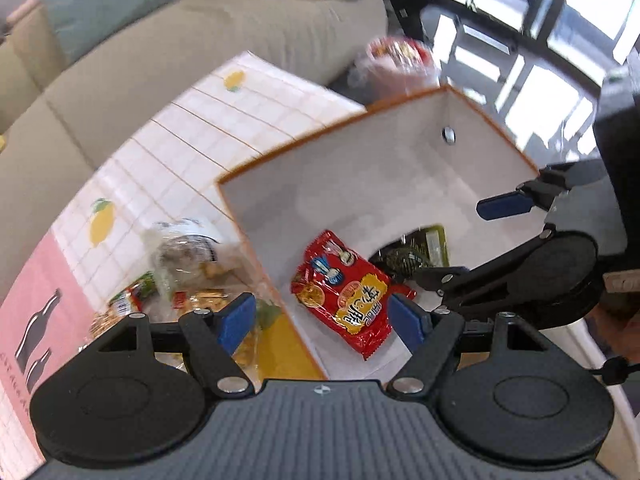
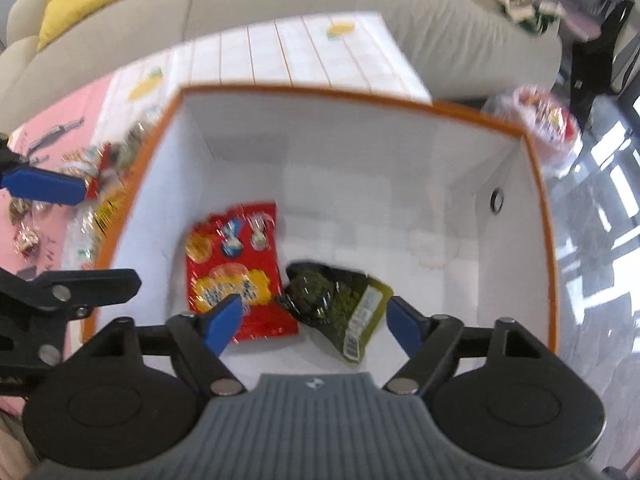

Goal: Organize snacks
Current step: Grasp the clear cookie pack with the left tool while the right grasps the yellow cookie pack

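A white box with an orange rim (image 1: 292,145) (image 2: 360,94) stands on the table. Inside lie a red snack packet (image 1: 346,292) (image 2: 234,268) and a dark green seaweed packet (image 1: 416,254) (image 2: 340,300). My left gripper (image 1: 322,322) is open and empty, above the box's left wall. My right gripper (image 2: 314,322) is open and empty, over the box above the green packet; it also shows in the left wrist view (image 1: 472,236). Several loose snack packets (image 1: 180,280) (image 2: 96,188) lie on the table left of the box.
The table has a white tiled cloth with lemons (image 1: 208,120) and a pink mat (image 1: 36,300). A beige sofa (image 1: 200,40) runs behind it. A red-and-clear bag (image 1: 396,64) (image 2: 540,124) sits beyond the box. Windows are at the right.
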Motion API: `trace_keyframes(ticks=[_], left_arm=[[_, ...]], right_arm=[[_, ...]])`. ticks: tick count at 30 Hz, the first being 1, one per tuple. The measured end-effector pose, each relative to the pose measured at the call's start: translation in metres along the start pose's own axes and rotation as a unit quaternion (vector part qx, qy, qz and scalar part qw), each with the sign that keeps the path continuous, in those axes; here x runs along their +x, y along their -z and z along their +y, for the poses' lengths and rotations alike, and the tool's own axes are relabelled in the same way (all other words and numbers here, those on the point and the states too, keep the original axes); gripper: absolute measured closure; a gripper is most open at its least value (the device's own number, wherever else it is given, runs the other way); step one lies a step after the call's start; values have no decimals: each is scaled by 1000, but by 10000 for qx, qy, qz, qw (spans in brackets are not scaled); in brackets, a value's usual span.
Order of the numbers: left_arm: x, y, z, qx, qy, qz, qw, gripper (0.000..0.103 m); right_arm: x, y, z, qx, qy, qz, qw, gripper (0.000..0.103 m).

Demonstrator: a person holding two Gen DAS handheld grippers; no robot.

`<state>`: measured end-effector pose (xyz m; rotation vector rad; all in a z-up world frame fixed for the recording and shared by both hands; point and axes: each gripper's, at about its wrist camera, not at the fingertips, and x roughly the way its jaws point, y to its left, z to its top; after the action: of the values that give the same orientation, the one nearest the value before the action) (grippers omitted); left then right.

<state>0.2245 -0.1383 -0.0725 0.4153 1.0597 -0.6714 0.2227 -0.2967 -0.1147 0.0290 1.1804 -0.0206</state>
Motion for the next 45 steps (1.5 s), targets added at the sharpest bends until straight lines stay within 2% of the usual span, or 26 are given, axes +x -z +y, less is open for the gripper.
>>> trace_keyframes(ticks=[4,7,10,14,18,21,24,29,33,37,39,45], left_arm=[[-36,14,14,-408,-108,-387,9984,15],[-59,30,28,-749,-302,-682,9944,15],[-78,50,46,-1189,-510,-950,9870,15],[-92,86,78,-1954,-733,-1153,9712,14],[-82,120,104,-2457,-828,-1004,9606,14],[-70,142,118,-2716,-807,-817,9555,14],[-57,157,129,-2870,-681,-695,9530,15],[-42,173,154,-2796,-720,-608,9555,15],[-29,180,184,-2818,-800,-491,9549,15],[-11,183,209,-2783,-791,-285,9568,14],[-2,183,217,-2792,-793,-210,9567,14],[29,181,226,-2647,-810,20,9609,14]], right_arm=[[-28,2,18,-2,4,-577,9983,15],[-49,7,32,37,-92,-1085,9940,15],[-64,16,50,35,-350,-1595,9866,15],[-74,26,81,-116,-616,-2102,9757,15],[-67,35,121,-522,-932,-2295,9674,20],[-51,37,151,-1066,-989,-2204,9645,27],[-32,36,172,-1567,-869,-2079,9616,28],[-3,22,183,-2049,-758,-1752,9600,29],[24,5,192,-2377,-687,-1282,9604,21],[55,-9,202,-2825,-519,-799,9545,19],[68,-15,206,-2973,-396,-580,9522,16],[101,-32,208,-3133,-202,-76,9494,16]])
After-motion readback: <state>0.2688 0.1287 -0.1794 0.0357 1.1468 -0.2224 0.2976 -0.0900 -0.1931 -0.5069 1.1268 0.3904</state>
